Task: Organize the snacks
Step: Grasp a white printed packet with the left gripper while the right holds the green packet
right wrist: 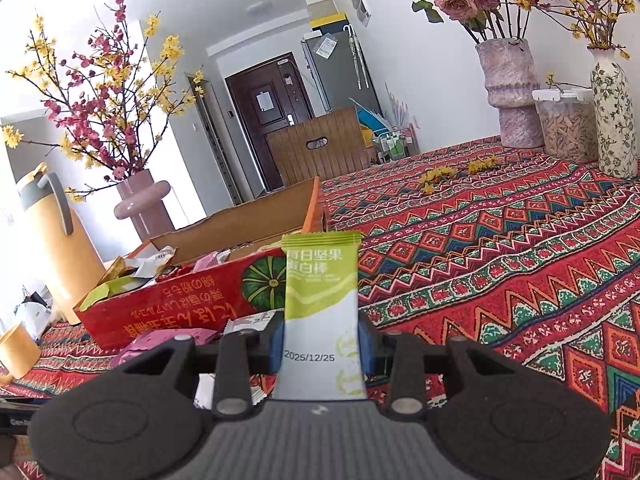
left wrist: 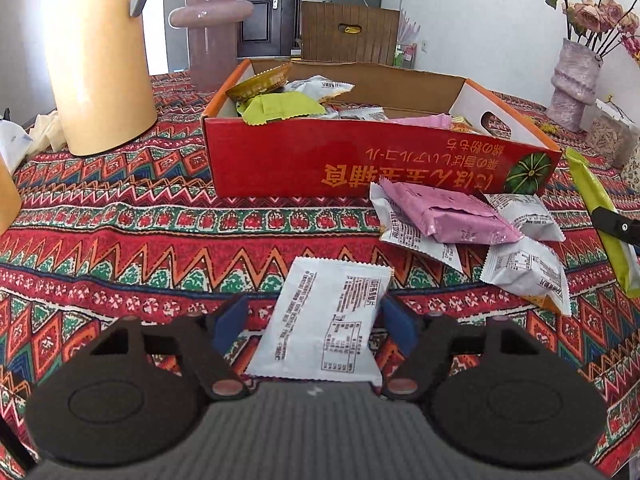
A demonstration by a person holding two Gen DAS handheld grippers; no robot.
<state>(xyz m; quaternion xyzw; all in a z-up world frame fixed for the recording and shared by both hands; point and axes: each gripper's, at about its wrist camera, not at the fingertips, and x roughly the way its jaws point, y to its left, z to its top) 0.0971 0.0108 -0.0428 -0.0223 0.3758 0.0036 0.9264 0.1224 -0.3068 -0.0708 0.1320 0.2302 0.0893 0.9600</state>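
Note:
A red cardboard box (left wrist: 280, 160) with several snack packets inside stands on the patterned tablecloth; it also shows in the right wrist view (right wrist: 176, 304). My left gripper (left wrist: 316, 320) is open, its blue pads on either side of a white snack packet (left wrist: 328, 316) lying flat on the cloth. A pile of pink (left wrist: 448, 212) and white packets (left wrist: 524, 268) lies in front of the box's right end. My right gripper (right wrist: 320, 344) is shut on a green-and-white nut bar (right wrist: 320, 300), held upright above the table; the bar also shows at the left wrist view's right edge (left wrist: 600, 216).
A yellow thermos jug (left wrist: 96, 64) and a pink vase (left wrist: 208, 28) stand left of the box. Flower vases (right wrist: 512, 92) and a clear jar (right wrist: 568, 124) stand at the far right. A yellow cup (right wrist: 16, 352) sits at the left.

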